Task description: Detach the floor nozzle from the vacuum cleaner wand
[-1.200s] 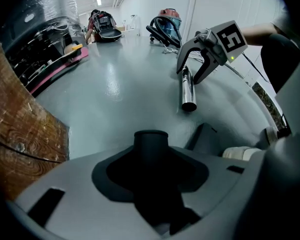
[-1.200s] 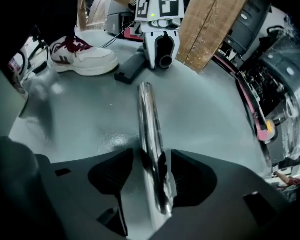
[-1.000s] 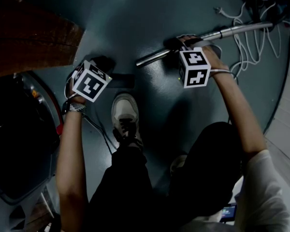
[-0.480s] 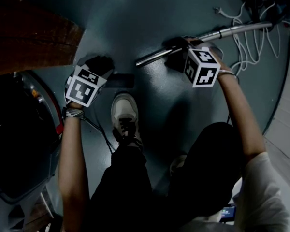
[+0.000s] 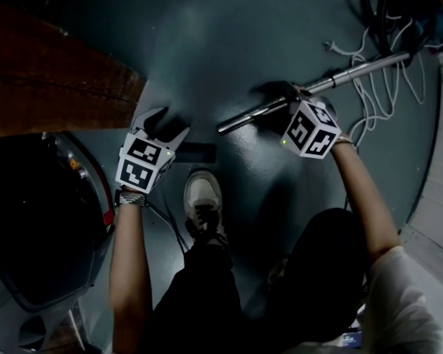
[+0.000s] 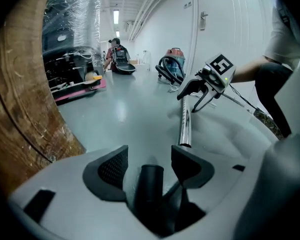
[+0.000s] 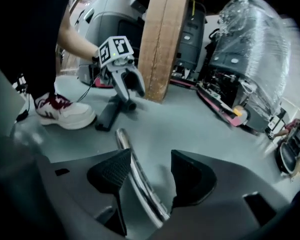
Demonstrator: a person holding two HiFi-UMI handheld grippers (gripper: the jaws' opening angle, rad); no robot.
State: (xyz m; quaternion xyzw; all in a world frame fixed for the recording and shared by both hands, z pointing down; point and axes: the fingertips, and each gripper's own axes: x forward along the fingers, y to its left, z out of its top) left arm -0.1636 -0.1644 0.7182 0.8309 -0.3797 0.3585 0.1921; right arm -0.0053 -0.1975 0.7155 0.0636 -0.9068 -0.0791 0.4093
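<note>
The chrome wand [image 5: 317, 85] lies on the grey floor, its free end [image 5: 223, 128] apart from the black floor nozzle [image 5: 194, 153]. My left gripper [image 5: 166, 124] hangs open above the nozzle. In the left gripper view the nozzle's black neck [image 6: 150, 184] stands between the spread pads of the left gripper [image 6: 150, 156], touching neither. My right gripper [image 5: 284, 102] is open over the wand. In the right gripper view the wand [image 7: 135, 176] runs between the pads of the right gripper [image 7: 151, 166] without being pinched. The nozzle [image 7: 111, 112] shows there under the left gripper [image 7: 126, 81].
A wooden panel [image 5: 52, 87] stands at the left beside a dark machine [image 5: 29, 227]. White cables [image 5: 376, 87] lie around the wand's far end. The person's shoe [image 5: 203, 201] stands just behind the nozzle. A vacuum body with hose [image 6: 172, 66] sits farther off.
Both grippers have risen from the floor and their jaws have spread. The left one has let go of the nozzle, the right one of the wand; both parts stay on the floor.
</note>
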